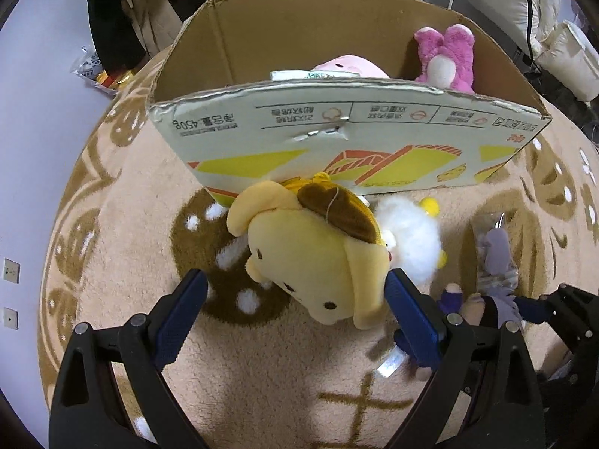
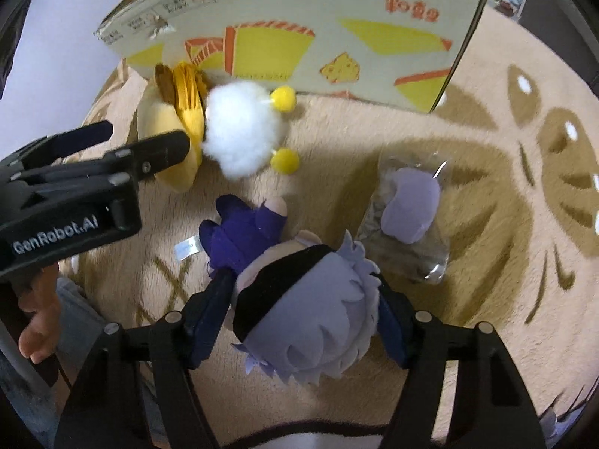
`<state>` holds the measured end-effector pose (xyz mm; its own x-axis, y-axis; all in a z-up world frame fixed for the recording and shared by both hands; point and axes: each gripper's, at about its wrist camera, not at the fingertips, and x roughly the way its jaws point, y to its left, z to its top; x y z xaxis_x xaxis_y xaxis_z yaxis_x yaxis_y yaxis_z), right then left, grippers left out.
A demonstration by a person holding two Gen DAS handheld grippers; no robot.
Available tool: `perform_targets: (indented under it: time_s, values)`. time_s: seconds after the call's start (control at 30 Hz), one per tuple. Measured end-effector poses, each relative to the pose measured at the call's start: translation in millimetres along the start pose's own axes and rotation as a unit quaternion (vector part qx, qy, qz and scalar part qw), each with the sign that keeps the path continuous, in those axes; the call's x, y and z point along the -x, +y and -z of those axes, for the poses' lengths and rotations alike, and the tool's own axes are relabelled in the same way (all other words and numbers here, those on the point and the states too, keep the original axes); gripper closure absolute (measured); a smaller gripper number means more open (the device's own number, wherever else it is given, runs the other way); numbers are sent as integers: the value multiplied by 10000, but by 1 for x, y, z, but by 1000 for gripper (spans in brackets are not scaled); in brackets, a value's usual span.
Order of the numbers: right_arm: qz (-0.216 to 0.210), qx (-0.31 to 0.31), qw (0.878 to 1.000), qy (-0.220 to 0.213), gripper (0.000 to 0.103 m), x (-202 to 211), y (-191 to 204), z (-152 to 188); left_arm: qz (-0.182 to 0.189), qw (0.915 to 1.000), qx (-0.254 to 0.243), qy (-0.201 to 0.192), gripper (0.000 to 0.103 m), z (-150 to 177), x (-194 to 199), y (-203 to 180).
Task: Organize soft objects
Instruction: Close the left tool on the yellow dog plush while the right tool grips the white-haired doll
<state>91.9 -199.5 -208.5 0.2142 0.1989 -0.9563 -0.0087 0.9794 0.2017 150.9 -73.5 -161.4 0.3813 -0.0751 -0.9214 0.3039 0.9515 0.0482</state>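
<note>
A: What lies under the left hand-held gripper [image 1: 295, 295]?
B: A beige rug [image 1: 123, 232] with brown patterns, on a pale floor. Its jaws gape wide around the yellow dog plush [image 1: 314, 262], one pad apart from it.
A: And ahead of it?
B: The cardboard box [image 1: 348, 138], a pink plush [image 1: 445, 60] inside; coats and shelves behind.
A: The right hand-held gripper [image 2: 299, 321]?
B: Partly open astride the lavender-haired doll [image 2: 310, 318], pads at its head. A white fluffy toy [image 2: 239, 131] lies ahead, a bagged plush [image 2: 411, 209] to its right.
</note>
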Motion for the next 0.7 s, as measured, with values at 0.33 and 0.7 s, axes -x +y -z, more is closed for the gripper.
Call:
perform_targets:
  time_s: [0.33,0.7]
  values:
    - [121,17,9998,-185,28,0,7,-4,-11,9998,197,43,9,3,-4,-3]
    - [62,57,9999,-57,28,-14,3,-7,512,9971,521,224,36,2,-15,2]
